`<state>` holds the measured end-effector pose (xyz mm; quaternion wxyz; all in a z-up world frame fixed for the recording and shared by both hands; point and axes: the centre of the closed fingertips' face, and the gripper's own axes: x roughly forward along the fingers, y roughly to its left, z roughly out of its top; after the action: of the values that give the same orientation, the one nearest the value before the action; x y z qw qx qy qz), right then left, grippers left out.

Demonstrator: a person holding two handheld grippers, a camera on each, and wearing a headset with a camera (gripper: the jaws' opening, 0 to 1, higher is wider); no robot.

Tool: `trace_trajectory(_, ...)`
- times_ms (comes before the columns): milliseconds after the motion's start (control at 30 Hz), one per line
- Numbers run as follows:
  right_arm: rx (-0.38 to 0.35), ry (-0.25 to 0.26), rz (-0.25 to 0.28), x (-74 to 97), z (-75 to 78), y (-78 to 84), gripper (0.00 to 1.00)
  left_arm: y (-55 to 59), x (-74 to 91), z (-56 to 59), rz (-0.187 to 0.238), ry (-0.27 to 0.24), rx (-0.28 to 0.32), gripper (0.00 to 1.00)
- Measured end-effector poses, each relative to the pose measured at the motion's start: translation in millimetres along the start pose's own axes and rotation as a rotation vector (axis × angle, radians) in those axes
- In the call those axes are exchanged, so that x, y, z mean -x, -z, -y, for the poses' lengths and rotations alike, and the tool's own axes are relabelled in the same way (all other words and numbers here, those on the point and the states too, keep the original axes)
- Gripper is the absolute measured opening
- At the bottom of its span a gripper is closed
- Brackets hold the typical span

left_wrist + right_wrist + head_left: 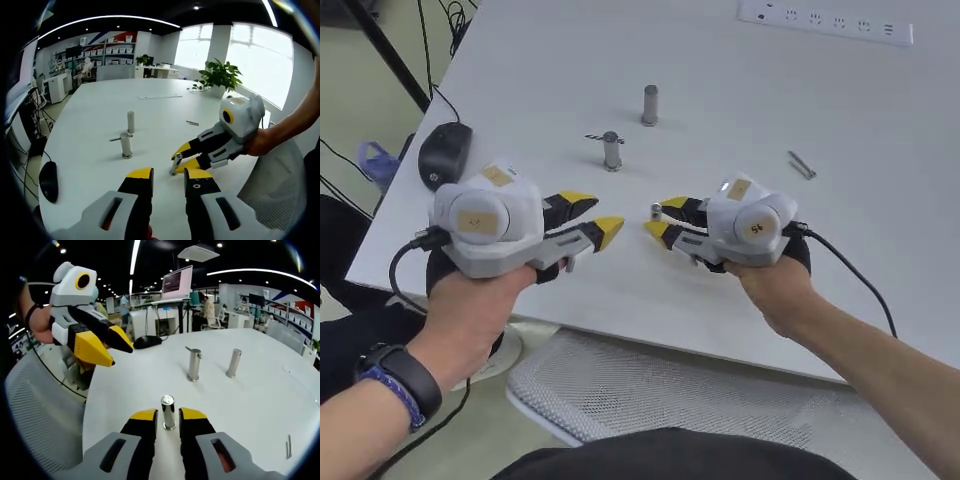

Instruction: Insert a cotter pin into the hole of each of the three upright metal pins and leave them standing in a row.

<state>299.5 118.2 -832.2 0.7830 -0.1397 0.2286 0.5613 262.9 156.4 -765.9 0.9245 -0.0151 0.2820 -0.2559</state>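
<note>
The right claw (168, 416) flanks a near metal pin (168, 407) standing at the worktop's (740, 110) front; I cannot tell if it grips. The left claw (597, 213) faces it, spread and empty. Beyond stand a cottered pin (612, 150) and a bare pin (650, 104). A loose cotter pin (801, 165) lies right, and a mouse (445, 152) left.

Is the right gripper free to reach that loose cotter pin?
Probably not yet: the right gripper has its fingers around a metal pin, though nothing blocks the way to the cotter pin.
</note>
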Motion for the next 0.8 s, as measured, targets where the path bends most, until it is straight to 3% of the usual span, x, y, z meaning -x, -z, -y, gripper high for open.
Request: trace_trajectory(800,-0.04,0.018,-0.035,28.5,-2.3,15.1,0.29,1.9,-6.5,1.1,-0.002,0.023,-0.012,0.24)
